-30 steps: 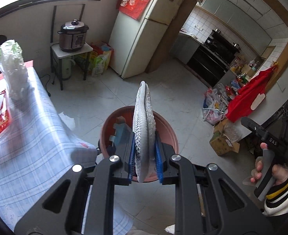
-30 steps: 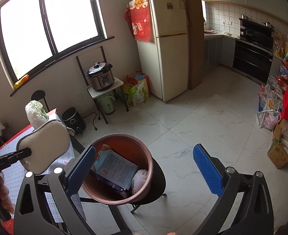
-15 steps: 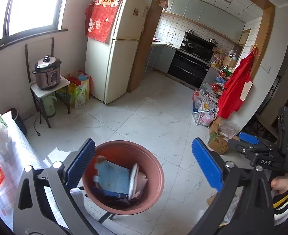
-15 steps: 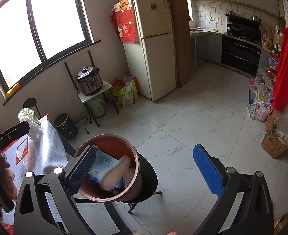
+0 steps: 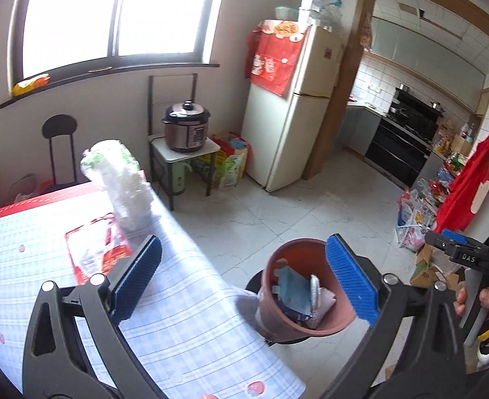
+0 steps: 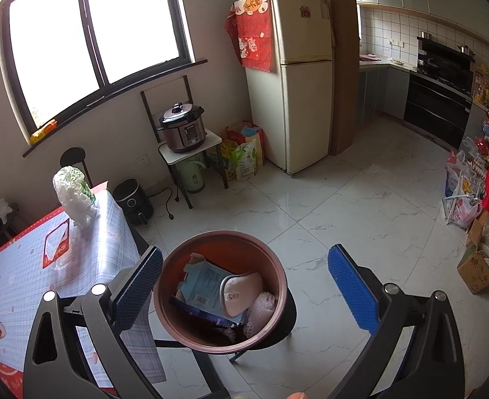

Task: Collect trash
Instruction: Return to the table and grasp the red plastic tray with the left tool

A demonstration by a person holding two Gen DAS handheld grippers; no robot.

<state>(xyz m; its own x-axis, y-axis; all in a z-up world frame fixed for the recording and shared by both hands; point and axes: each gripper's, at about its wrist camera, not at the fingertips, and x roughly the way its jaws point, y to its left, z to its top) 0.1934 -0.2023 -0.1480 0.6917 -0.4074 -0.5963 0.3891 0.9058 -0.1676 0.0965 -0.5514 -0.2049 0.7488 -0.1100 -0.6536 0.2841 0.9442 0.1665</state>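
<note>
My left gripper point(image 5: 244, 282) stands wide open with nothing between its blue pads, partly over the table's corner. The brown-red bin point(image 5: 279, 319) sits on a black stool just right of the table. In the right wrist view the bin point(image 6: 218, 234) holds a blue carton point(image 6: 204, 282), a white padded pouch point(image 6: 241, 291) and a white foam net point(image 6: 261, 312). My right gripper point(image 6: 244, 289) hangs open and empty above the bin, and in the left wrist view the right gripper point(image 5: 452, 241) shows at the right edge. On the checked tablecloth point(image 5: 184, 326) lie a red packet point(image 5: 94, 249) and a crumpled clear plastic bag point(image 5: 121, 179).
A small stand with a pressure cooker point(image 6: 181, 129) and a fridge point(image 6: 297, 99) are against the far wall. Bags and cardboard boxes point(image 6: 480, 266) crowd the floor at the right. A black air fryer point(image 6: 133, 202) sits on the floor behind the table.
My left gripper opened and let the white padded pouch fall into the bin, then rose and swung left over the table. The right gripper shifted slightly and stayed open.
</note>
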